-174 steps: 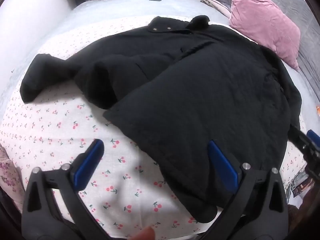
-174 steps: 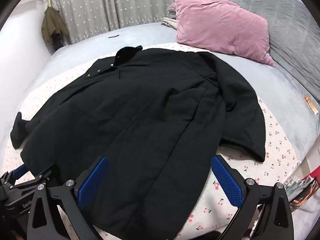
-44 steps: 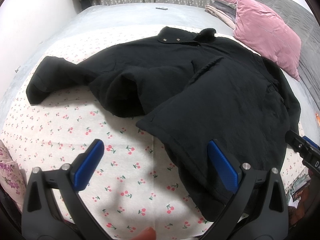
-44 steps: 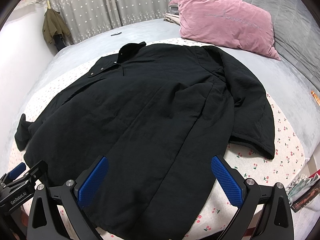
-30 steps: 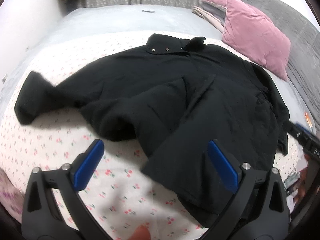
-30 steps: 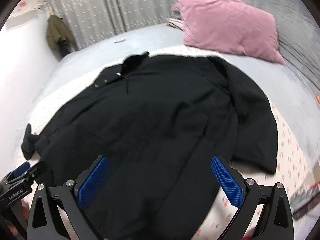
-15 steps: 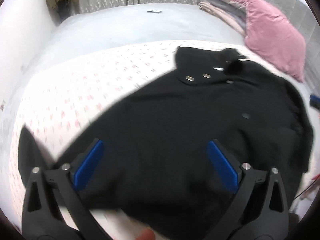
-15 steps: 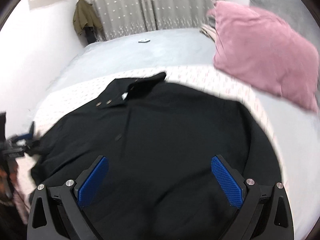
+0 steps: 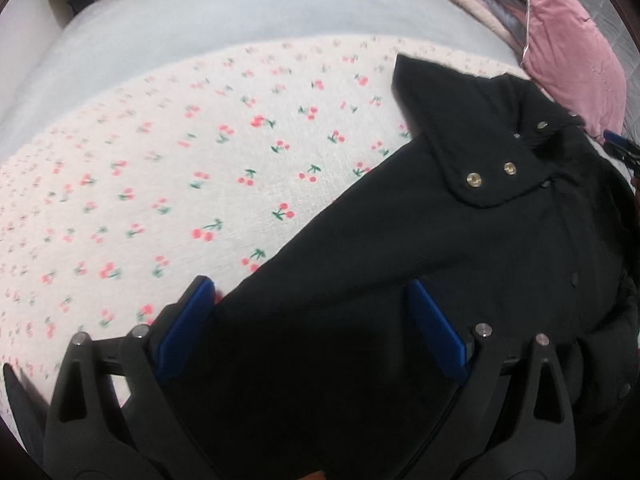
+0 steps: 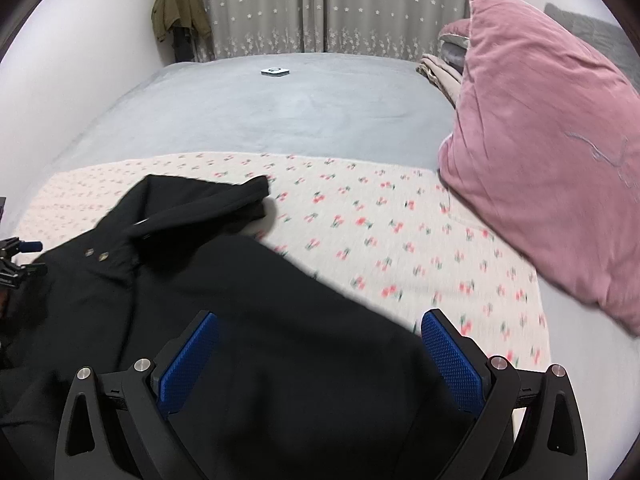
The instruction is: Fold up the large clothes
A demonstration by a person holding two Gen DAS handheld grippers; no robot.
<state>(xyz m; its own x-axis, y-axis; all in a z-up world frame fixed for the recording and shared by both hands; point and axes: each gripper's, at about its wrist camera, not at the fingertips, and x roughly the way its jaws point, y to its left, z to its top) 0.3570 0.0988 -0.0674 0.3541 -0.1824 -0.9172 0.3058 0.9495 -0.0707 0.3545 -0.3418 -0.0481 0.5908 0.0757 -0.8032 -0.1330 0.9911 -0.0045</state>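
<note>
A large black coat [image 9: 460, 248] lies spread on a cherry-print sheet [image 9: 180, 168]. Its collar [image 9: 472, 148] has two brass snaps. My left gripper [image 9: 312, 320] is open, low over the coat's left shoulder, with black cloth between its blue pads [image 9: 186, 328]. My right gripper [image 10: 320, 356] is open over the coat's right shoulder [image 10: 280, 340], with cloth between its blue pads [image 10: 450, 356]. The collar shows in the right wrist view [image 10: 200, 204]. The coat's lower part is out of view.
A pink pillow [image 10: 552, 152] lies at the right, with folded cloths [image 10: 444, 68] behind it. A grey bedspread [image 10: 280, 112] covers the far bed, with a small white device [image 10: 275, 71] on it. A green jacket [image 10: 178, 8] hangs by the curtain.
Both grippers have moved forward from the coat's hem to its shoulders near the collar and dropped lower. Both stay open.
</note>
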